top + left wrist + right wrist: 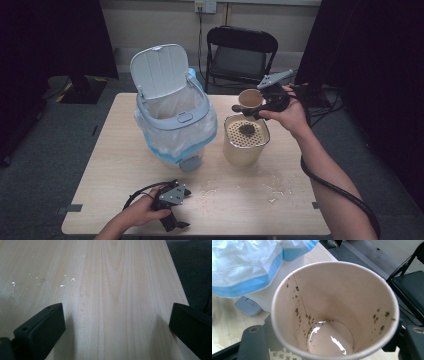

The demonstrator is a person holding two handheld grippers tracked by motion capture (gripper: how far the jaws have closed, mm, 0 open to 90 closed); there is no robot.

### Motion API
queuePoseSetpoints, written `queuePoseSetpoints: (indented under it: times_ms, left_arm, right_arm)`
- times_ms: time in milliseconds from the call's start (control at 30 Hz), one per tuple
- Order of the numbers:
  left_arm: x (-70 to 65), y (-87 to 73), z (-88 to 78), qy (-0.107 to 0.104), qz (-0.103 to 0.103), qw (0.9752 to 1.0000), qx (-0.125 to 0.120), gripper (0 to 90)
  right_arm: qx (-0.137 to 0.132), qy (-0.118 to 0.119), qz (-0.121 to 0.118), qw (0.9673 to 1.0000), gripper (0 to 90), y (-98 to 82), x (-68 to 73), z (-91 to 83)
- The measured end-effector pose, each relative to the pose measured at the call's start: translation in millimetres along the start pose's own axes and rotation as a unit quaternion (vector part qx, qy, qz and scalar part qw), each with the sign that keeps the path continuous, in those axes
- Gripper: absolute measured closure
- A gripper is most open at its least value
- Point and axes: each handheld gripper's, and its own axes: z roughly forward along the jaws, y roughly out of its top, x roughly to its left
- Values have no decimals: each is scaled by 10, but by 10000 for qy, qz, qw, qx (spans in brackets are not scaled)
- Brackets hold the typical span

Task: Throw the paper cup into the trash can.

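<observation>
High view first: we see the table [125,200], and on it, toward ten o'clock from its middle, the bin [172,125] with a plastic liner and its lid standing open. Just beside the bin, at its three o'clock, stands the cream strainer pot [245,145] with a perforated insert, and a dark clump of wet leaves [246,130] lies on this insert.

We hold the paper cup [250,98] with the right gripper [252,110], above the far rim of the strainer pot, at about twelve o'clock from it. Its jaws are clamped on the cup wall. In the right gripper view the cup [337,312] is nearly empty: a thin rest of liquid [330,338] shines at the bottom and small leaf specks stick to the inner wall.

The left gripper [172,212] rests at the near edge, about seven o'clock on the table, its jaws wide apart with nothing between them.

We judge that the pouring into the strainer is nearly finished. The next move probably calls for carrying the cup toward nine o'clock, over the bin opening, and releasing it there without dripping.
</observation>
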Motion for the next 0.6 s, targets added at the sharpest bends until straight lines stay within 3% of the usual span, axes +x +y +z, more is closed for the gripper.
queuePoseSetpoints:
  times_ms: [600]
  left_arm:
    - [-1,1,0,0,-3,10000,-6,0]
  right_arm:
    - [-141,206,-22,9997,266,301,59,-83]
